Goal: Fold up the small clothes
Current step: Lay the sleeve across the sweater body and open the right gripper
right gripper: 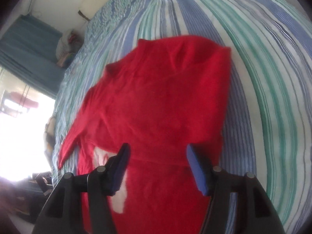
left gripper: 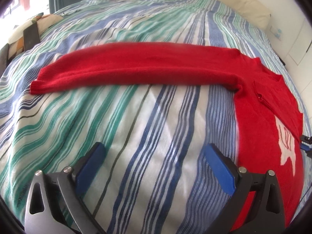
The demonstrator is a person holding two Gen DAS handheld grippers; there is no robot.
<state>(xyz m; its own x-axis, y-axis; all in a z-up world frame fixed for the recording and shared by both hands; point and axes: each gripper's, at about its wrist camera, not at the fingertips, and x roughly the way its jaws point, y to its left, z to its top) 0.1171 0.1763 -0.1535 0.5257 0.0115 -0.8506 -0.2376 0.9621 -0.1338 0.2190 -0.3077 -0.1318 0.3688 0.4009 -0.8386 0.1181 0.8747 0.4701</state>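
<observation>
A small red knit sweater (left gripper: 259, 105) with a white motif lies on the striped bedspread (left gripper: 120, 126). In the left wrist view one long sleeve (left gripper: 136, 68) stretches flat to the left, the body at the right edge. My left gripper (left gripper: 154, 152) is open and empty above the bare bedspread, below the sleeve and left of the body. In the right wrist view the sweater (right gripper: 161, 101) fills the middle, part of it folded over the body. My right gripper (right gripper: 158, 154) is open just above the red fabric, holding nothing.
Pillows (left gripper: 29, 29) lie at the far left of the bed. A cream headboard (left gripper: 251, 2) and white wall are at the back right. A blue curtain (right gripper: 29, 52), a bag of clothes (right gripper: 66, 48) and a bright window (right gripper: 17, 128) stand left of the bed.
</observation>
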